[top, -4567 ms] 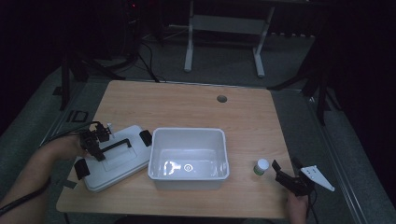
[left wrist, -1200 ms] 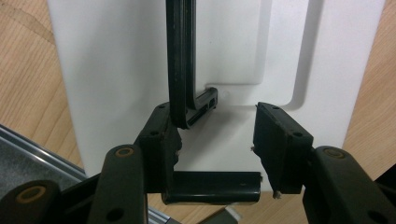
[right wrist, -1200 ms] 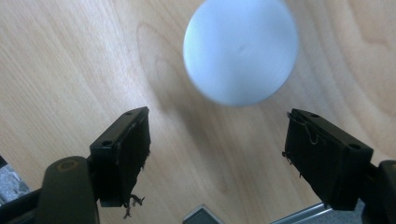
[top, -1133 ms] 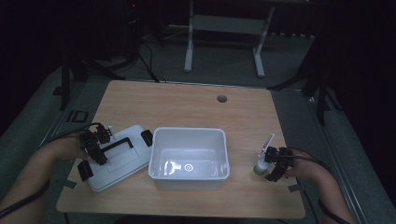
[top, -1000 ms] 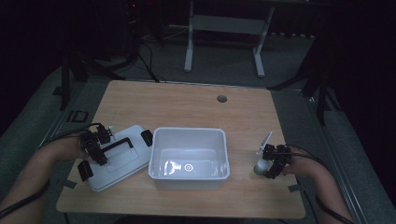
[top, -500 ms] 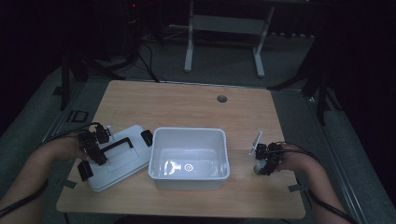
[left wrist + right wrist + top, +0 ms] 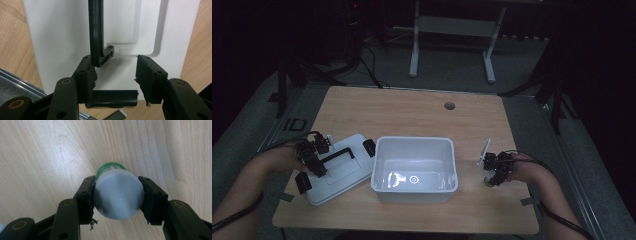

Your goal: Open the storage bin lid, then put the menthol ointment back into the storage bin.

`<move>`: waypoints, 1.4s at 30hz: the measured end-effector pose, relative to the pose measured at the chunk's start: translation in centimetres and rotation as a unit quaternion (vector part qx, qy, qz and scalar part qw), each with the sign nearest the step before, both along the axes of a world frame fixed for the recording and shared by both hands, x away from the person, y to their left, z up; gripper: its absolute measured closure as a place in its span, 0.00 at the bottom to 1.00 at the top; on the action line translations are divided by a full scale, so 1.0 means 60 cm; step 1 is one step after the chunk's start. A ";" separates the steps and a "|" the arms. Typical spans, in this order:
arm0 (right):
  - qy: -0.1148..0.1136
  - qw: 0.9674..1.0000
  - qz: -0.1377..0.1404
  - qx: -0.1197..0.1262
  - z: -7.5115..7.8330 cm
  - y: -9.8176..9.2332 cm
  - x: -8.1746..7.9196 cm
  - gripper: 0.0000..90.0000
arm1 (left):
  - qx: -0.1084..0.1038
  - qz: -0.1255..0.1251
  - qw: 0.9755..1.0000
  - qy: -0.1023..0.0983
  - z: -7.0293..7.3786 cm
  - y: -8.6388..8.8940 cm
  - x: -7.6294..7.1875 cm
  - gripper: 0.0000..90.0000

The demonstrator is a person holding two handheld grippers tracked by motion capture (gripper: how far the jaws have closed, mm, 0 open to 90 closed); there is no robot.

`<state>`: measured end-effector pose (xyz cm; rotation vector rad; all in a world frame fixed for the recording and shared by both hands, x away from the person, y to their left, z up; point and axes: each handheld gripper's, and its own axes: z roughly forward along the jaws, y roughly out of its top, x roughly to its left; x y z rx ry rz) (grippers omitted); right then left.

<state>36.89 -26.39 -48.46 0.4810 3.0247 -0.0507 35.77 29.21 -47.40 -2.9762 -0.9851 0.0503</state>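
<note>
**Bottle gripped: lift it straight, then carry it over the bin**

Your right gripper [image 7: 117, 200] has just been closing, and its pads now press both sides of the grey cap of the bottle [image 7: 117, 195], which stands upright near the tabletop's [image 7: 422, 110] right edge, toward the near corner. Raise it straight up before moving sideways, so the green-labelled body doesn't tip or slip out from under the cap. Clear the rim of the bin [image 7: 414, 170] at the near middle before lowering. Your left gripper [image 7: 116, 75] stands half open over the lid [image 7: 337, 170] by the near left corner; one pad touches the black handle [image 7: 96, 32], without clamping it. Hold that hand steady.
</note>
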 end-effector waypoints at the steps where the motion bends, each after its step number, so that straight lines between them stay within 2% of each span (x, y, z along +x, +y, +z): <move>1: 0.000 1.000 0.002 0.000 0.002 0.001 -0.001 0.56 | -0.001 0.000 1.000 0.000 0.001 0.000 0.000 0.55; 3: 0.000 1.000 0.003 -0.001 0.005 0.002 -0.002 0.56 | -0.003 0.000 1.000 -0.002 0.004 -0.001 0.000 0.55; 7: 0.003 1.000 0.006 0.003 0.024 0.009 -0.006 0.56 | -0.001 -0.001 1.000 -0.002 0.004 -0.002 0.000 0.55; 12: 0.017 1.000 0.014 0.005 0.040 0.022 -0.011 0.56 | -0.002 -0.002 1.000 -0.001 0.002 -0.002 0.000 0.55; 24: 0.025 0.999 0.029 -0.011 0.078 0.047 -0.019 0.56 | 0.001 -0.003 1.000 0.003 0.007 0.000 -0.002 0.55; 26: 0.024 0.999 0.031 -0.008 0.098 0.054 -0.023 0.56 | 0.001 -0.003 1.000 0.001 0.009 0.000 -0.002 0.55; 32: 0.019 0.999 0.039 -0.018 0.135 0.070 -0.031 0.56 | 0.001 -0.003 1.000 -0.001 0.009 -0.001 -0.003 0.55; 35: 0.023 0.999 0.041 -0.010 0.154 0.076 -0.030 0.56 | 0.000 -0.001 1.000 -0.003 0.010 -0.003 -0.003 0.55; 37: 0.018 0.999 0.040 -0.015 0.165 0.081 -0.028 0.56 | -0.001 -0.002 1.000 -0.004 0.011 -0.004 -0.003 0.55; 42: 0.013 0.998 0.056 -0.020 0.191 0.100 -0.035 0.56 | -0.001 -0.005 1.000 -0.002 0.010 -0.003 -0.004 0.55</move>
